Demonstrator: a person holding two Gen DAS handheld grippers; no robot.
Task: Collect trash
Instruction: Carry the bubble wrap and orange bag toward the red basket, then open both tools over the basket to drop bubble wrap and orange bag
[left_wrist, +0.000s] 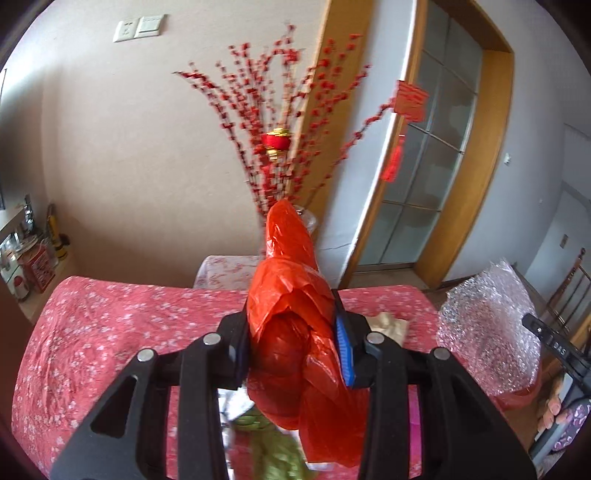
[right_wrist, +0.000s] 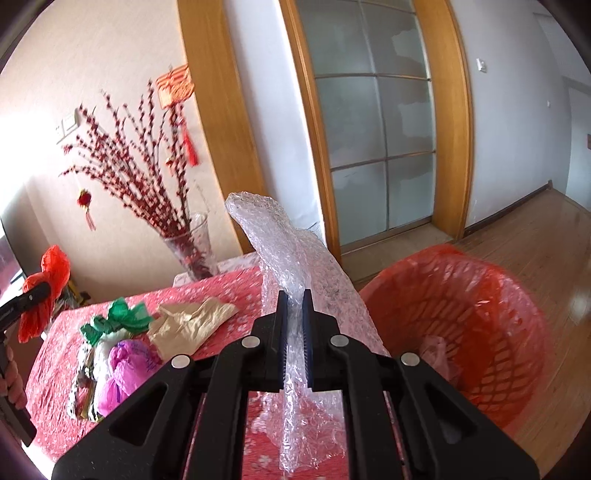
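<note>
My left gripper (left_wrist: 291, 317) is shut on a crumpled red plastic bag (left_wrist: 291, 295) and holds it above the table; the bag also shows at the far left of the right wrist view (right_wrist: 48, 288). My right gripper (right_wrist: 294, 301) is shut on a sheet of clear bubble wrap (right_wrist: 295, 251), held up beside the red mesh trash basket (right_wrist: 461, 317); the bubble wrap also shows in the left wrist view (left_wrist: 487, 325). On the table lie a brown paper bag (right_wrist: 188, 325), a green bag (right_wrist: 122, 317), a pink bag (right_wrist: 125, 369) and silver wrappers (right_wrist: 79, 387).
The table has a red floral cloth (left_wrist: 110, 332). A glass vase of red berry branches (right_wrist: 192, 247) stands at its far edge. A sliding glass door (right_wrist: 373, 122) is behind. The basket stands on the wooden floor (right_wrist: 535, 240) right of the table. A shelf with tins (left_wrist: 29, 266) is at left.
</note>
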